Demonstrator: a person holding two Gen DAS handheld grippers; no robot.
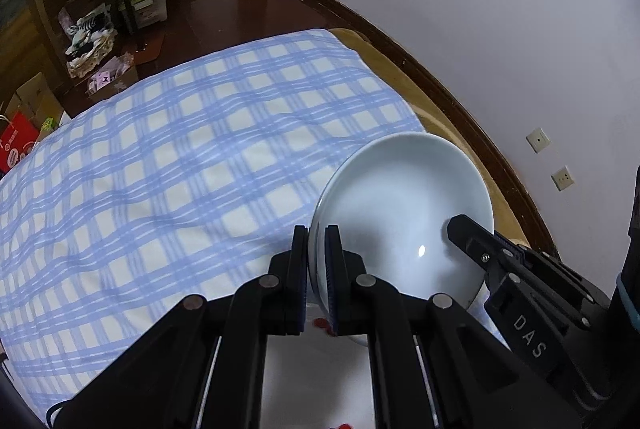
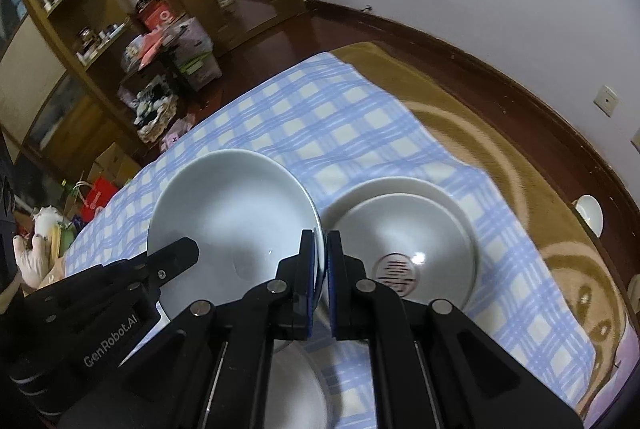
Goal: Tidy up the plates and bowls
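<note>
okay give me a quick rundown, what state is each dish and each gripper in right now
Pale plate: lifted, tilted, pinched at opposite rim edges by both grippers.
Left gripper: shut on the plate's rim.
Right gripper: shut on the plate's rim.
Stacked dishes: resting upright on the checked cloth, smaller one nested inside.

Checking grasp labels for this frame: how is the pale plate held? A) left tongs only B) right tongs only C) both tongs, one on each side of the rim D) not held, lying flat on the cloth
C: the left tongs pinch one edge of the pale plate and the right tongs pinch the opposite edge, each pair shut on the rim.
</note>
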